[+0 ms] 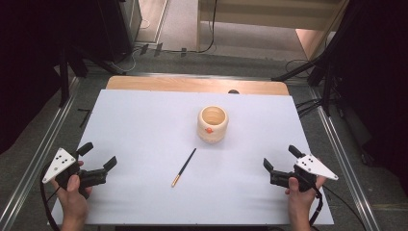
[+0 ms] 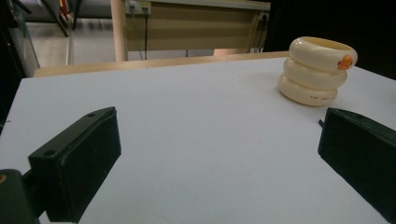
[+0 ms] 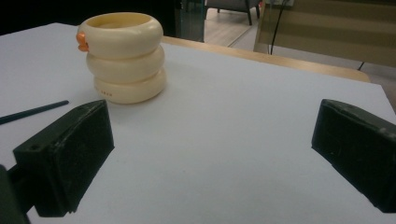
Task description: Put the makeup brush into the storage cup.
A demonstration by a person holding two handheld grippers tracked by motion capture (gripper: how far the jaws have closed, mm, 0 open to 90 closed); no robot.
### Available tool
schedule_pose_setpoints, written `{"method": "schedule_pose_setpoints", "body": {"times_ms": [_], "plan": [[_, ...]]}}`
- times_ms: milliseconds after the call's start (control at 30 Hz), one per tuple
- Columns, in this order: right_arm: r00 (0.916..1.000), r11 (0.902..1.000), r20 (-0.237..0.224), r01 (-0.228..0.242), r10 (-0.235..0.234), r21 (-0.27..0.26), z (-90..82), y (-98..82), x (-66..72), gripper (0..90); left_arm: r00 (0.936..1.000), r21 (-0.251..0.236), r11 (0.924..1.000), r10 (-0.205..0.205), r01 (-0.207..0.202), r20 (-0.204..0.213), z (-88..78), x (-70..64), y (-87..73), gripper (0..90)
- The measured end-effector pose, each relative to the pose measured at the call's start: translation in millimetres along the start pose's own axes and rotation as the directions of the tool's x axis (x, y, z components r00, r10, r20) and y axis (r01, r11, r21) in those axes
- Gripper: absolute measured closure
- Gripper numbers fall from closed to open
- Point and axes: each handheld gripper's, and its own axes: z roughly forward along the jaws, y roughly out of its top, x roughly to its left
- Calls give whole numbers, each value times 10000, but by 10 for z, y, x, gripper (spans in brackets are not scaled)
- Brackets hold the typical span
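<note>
A person holds a gripper in each hand, low at the near edge of a white table top (image 1: 144, 120). The left gripper (image 1: 100, 156) sits near the left corner. Its two black jaws stand wide apart, and there is nothing between them. The right gripper (image 1: 281, 158) sits near the right corner. Its jaws are wide apart too, and they hold nothing.

In the middle of the table, toward the far side, stands a cream cup (image 1: 212, 123) that looks like three fat rings piled up (it has a small orange bump on the side facing the person). It stands upright and its top is open.

A thin dark pen (image 1: 184, 167) with a gold tip lies flat on the table, nearer than the cup. It lies slanted, with the gold tip pointing toward the person. It is between the two grippers and well apart from both.
</note>
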Motion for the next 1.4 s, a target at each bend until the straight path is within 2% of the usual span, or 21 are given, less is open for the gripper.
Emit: {"method": "schedule_pose_setpoints", "body": {"times_ms": [233, 300, 467, 567, 633, 667, 800, 967, 1000, 1033, 1100, 1200, 1400], "plan": [[9990, 9986, -12, 457, -457, 260, 49, 15, 73, 0, 9988, 307, 9994, 163, -178, 466, 106, -125, 47, 0], [9992, 9990, -29, 388, -388, 206, 48, 25, 86, 0, 9979, 402, 9989, 215, -240, 604, 159, -185, 92, 0], [9997, 9996, -52, 243, -243, 141, 35, 36, 74, 0, 9976, 619, 9977, 244, -284, 645, 251, -258, 164, 0], [9998, 9997, -48, 202, -201, 125, 31, 33, 60, 0, 9961, 780, 9965, 237, -304, 849, 326, -308, 212, 0], [9997, 9995, -6, 258, -258, 165, 30, 31, 48, 0, 9938, 1144, 9921, 391, -511, 1040, 422, -385, 258, 0], [9996, 9995, 3, 269, -269, 173, 29, 31, 46, 0, 9938, 1144, 9921, 391, -511, 1040, 422, -385, 258, 0], [9997, 9995, -51, 248, -248, 207, 38, 30, 45, 0, 9894, 1643, 9820, 731, -933, 1254, 569, -500, 332, 0], [9994, 9989, -74, 336, -333, 337, 57, 31, 58, 0, 9835, 1979, 9731, 868, -1179, 1588, 737, -634, 410, 0], [9994, 9989, -105, 337, -334, 331, 65, 34, 65, 0, 9802, 2158, 9673, 964, -1332, 1729, 798, -681, 431, 0], [9994, 9989, -105, 337, -334, 331, 65, 34, 65, 0, 9802, 2158, 9673, 964, -1332, 1729, 798, -681, 431, 0], [9992, 9985, -137, 389, -384, 382, 76, 34, 73, 0, 9769, 2381, 9602, 1017, -1458, 1879, 860, -728, 444, 0], [9992, 9984, -145, 379, -373, 414, 82, 32, 75, 0, 9719, 2790, 9453, 1131, -1692, 2064, 952, -803, 454, 0], [9990, 9982, -187, 405, -397, 440, 85, 32, 74, 0, 9614, 3587, 9074, 1379, -2190, 2381, 1109, -964, 464, 0]]}}
